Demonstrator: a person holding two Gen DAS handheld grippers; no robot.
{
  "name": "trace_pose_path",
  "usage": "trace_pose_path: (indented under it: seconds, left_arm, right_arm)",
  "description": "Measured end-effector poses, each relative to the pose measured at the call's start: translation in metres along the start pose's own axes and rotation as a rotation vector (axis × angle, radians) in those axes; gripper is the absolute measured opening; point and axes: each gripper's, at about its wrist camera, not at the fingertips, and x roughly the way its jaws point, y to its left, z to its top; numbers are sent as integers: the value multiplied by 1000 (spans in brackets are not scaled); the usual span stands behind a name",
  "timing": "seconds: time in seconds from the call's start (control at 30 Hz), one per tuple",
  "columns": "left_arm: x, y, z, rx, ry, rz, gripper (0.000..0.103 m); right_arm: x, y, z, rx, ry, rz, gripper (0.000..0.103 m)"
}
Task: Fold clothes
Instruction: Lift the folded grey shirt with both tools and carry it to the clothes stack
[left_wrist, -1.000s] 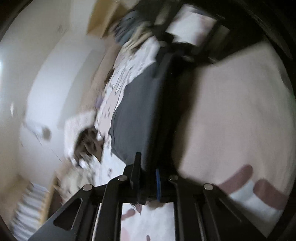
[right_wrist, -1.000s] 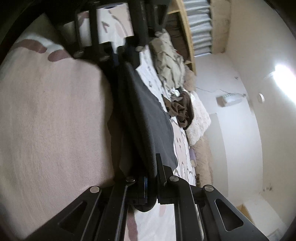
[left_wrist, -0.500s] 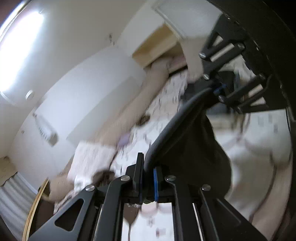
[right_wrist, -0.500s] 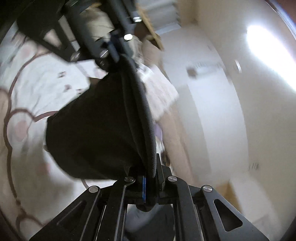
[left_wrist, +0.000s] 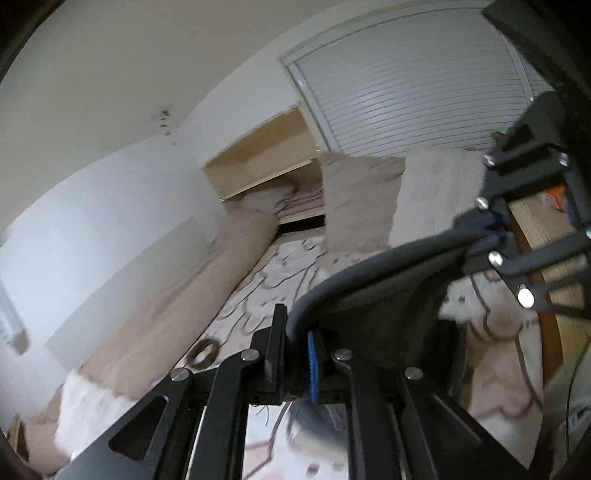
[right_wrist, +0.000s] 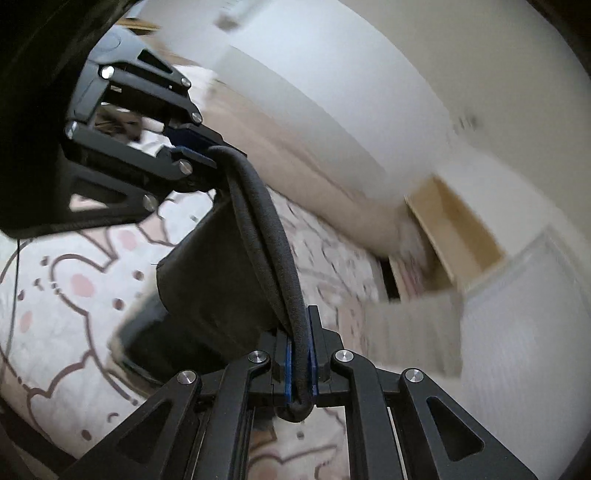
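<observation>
A dark grey garment (left_wrist: 384, 310) hangs in the air between my two grippers, above the patterned bed sheet (left_wrist: 280, 273). My left gripper (left_wrist: 295, 354) is shut on one end of its thick top edge. My right gripper (right_wrist: 300, 362) is shut on the other end. The edge (right_wrist: 266, 229) curves slack from one gripper to the other. The right gripper also shows in the left wrist view (left_wrist: 491, 229), and the left gripper in the right wrist view (right_wrist: 199, 147). The rest of the garment (right_wrist: 214, 288) droops below the edge.
A long beige bolster (left_wrist: 177, 302) lies along the white wall. Beige and white pillows (left_wrist: 369, 199) stand at the head of the bed below a wooden shelf (left_wrist: 266, 158) and a white shutter (left_wrist: 413, 85). A dark hair tie (left_wrist: 203, 352) lies on the sheet.
Both grippers lifted the garment off the bed and tilted upward toward the wall and headboard. The garment, once stretched over the sheet, now hangs between them in the air.
</observation>
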Motion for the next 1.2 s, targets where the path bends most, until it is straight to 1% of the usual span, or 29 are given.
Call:
trace_pose_path:
  seconds: [0.13,0.23,0.33,0.4,0.43,0.57,0.67,0.7,0.8,0.9,1.0,1.07,1.1,1.17,1.2]
  left_arm:
    - [61,-24,27,-11,8,-55,12]
    - [100,-38,42,-16,12,-93,12]
    - [120,-45,50,-16,-23,-118,12]
    - [130,-48,53,-19,-46,-135,12]
    - [136,-47,49,-19,-41,-143,13]
    - [157,-48,20,-7,15,-158,15]
    - [168,-54,-3,24,66,-168,16]
    - [170,-55,-10,41,77,-170,16]
    - [159,-51,-28,130,69,-168,16]
    - [146,-40,-49,211,54,-146,16]
    - [133,-28,-75,268,47,-115,16]
    - [133,-26,-100,287,73,-117,17]
    - [136,-25,-112,294,95,-119,18]
    - [142,-27,-138,315,145,-115,25]
    - [144,-28,-150,328,163,-107,26]
  right_arm:
    - [34,-47,-36,135,84,20,8]
    - [55,-72,-55,195,112,9,8]
    - [69,-87,-68,251,115,3,9]
    - [75,-87,-75,287,112,41,9]
    - [78,-85,-77,299,113,64,9]
    - [94,-55,-79,313,140,183,9]
    - [98,-30,-76,319,144,264,9]
    - [99,-21,-76,321,143,286,9]
    - [98,9,-74,323,133,320,9]
    - [99,37,-69,327,94,303,9]
    - [98,74,-61,349,50,236,9]
    - [101,109,-64,341,33,183,9]
    - [105,127,-65,333,38,165,9]
    - [116,163,-68,303,67,141,9]
    - [122,176,-70,293,87,131,9]
